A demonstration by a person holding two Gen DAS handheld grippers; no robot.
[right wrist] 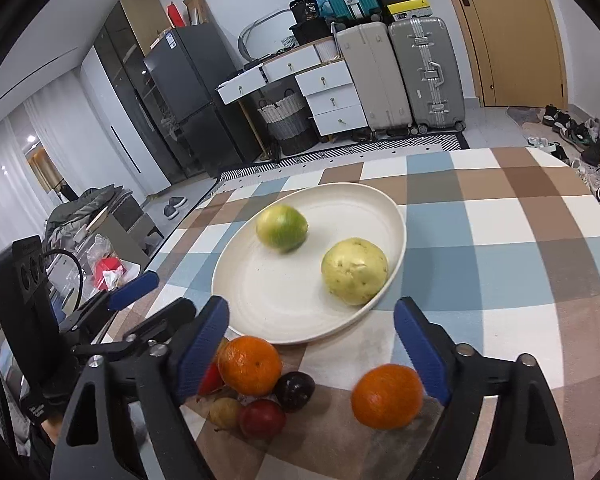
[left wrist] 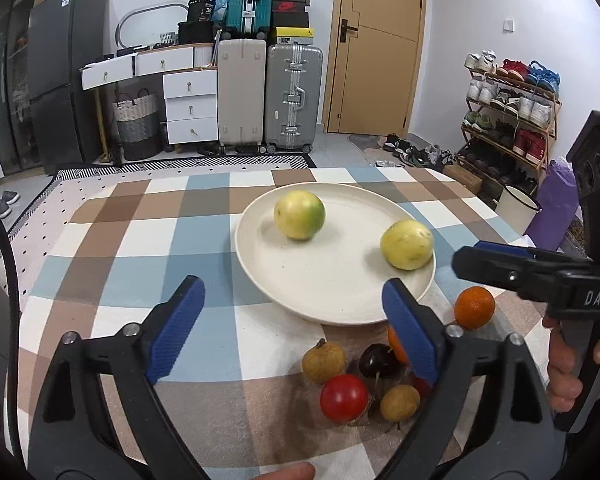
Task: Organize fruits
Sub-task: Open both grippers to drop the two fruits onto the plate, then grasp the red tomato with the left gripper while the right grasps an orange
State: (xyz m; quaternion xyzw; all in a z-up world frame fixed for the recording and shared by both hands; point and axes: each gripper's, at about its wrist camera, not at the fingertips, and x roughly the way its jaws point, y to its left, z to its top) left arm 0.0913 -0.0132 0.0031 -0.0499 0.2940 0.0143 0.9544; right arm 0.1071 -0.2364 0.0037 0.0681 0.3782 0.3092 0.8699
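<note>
A cream plate [left wrist: 300,280] [right wrist: 260,300] on the checked tablecloth holds a yellow-green fruit [left wrist: 299,214] [right wrist: 282,228] and a pale yellow fruit [left wrist: 406,244] [right wrist: 354,271]. In front of the plate lies a cluster: a red fruit [left wrist: 344,397], two brown longans [left wrist: 324,361], a dark cherry [left wrist: 378,360] [right wrist: 295,391] and an orange [right wrist: 250,365]. A second orange [left wrist: 474,307] [right wrist: 387,396] lies apart to the right. My left gripper [left wrist: 296,336] is open and empty above the cluster. My right gripper [right wrist: 314,350] is open and empty over the oranges; it also shows in the left wrist view [left wrist: 500,264].
The tablecloth [left wrist: 140,240] covers the table to its far edge. Beyond it stand suitcases [left wrist: 294,96], white drawers [left wrist: 190,104], a basket [left wrist: 136,124], a shoe rack [left wrist: 508,112] and a white bucket [left wrist: 518,208] on the floor.
</note>
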